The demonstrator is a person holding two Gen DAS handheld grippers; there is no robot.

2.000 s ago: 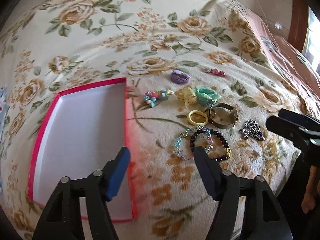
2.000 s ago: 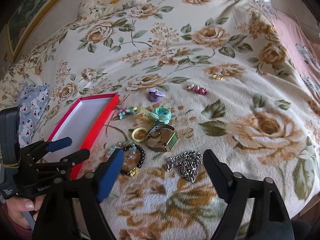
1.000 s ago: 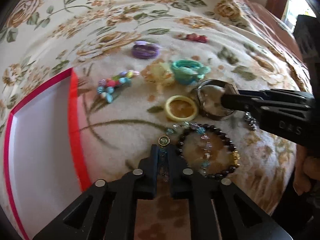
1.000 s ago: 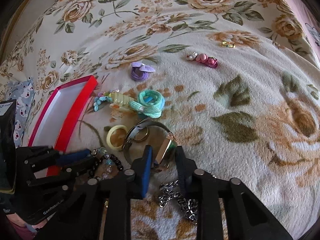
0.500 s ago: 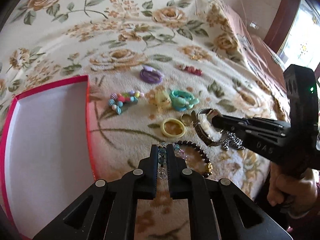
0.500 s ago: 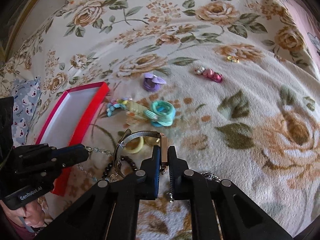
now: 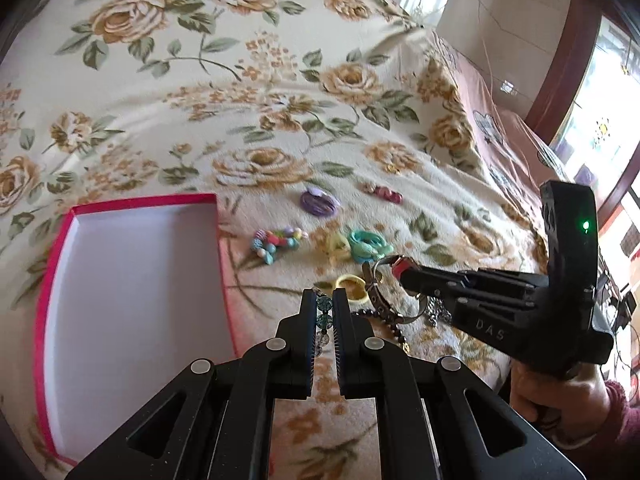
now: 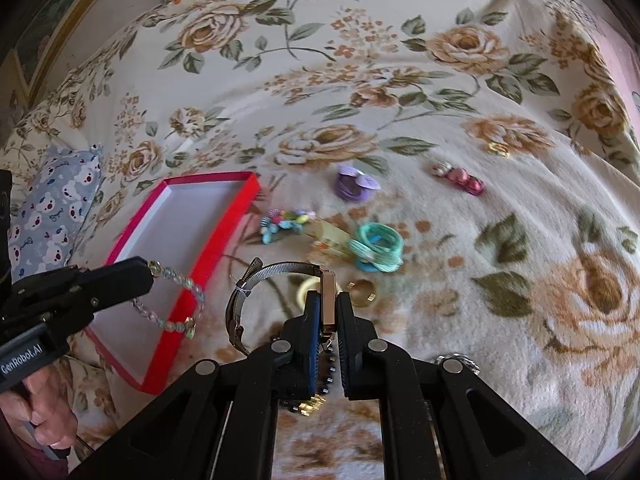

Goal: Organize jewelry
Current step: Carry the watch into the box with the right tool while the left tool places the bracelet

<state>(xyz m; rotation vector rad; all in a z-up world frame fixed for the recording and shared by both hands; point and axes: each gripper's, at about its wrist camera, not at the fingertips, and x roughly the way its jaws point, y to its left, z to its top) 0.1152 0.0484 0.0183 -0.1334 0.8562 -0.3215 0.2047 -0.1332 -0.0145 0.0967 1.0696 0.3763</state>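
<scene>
**Both grippers lifted, each holding a piece of jewelry**

The left gripper (image 7: 324,312) is clamped on a bracelet of clear and pale blue-green glass beads (image 8: 176,300), which hangs in a loop from its tips above the near edge of the shallow red cardboard box with a white interior (image 7: 60,248). In the left wrist view only a few beads show between the closed fingers.

The right gripper (image 8: 329,312) is closed on the case of a gold-toned wristwatch with a grey mesh metal band (image 8: 276,270); the band curls out to the left, clear of the blanket. In the left wrist view the watch sits at the tip of the right gripper, above the other pieces.

On the cream blanket printed with tan roses and green leaves (image 8: 520,240) lie the remaining items:
- a pale yellow plastic ring (image 7: 352,286), just beyond the left gripper's tips
- a bracelet of dark round beads (image 7: 384,320), partly hidden behind the fingers
- a silver chain (image 8: 456,360), mostly hidden by the right gripper
- a small gold ring (image 8: 362,292), beside the yellow one
- a teal coiled hair tie (image 8: 376,246), touching a pale yellow clip-like piece (image 8: 330,238) whose exact kind is hard to tell
- a cluster of multicoloured beads (image 7: 276,240), near the box's right wall
- a purple hair tie (image 7: 319,202) and a pink hair clip (image 7: 384,193), farther back, apart from the rest
- a small gold piece (image 8: 498,149) well beyond them.
</scene>
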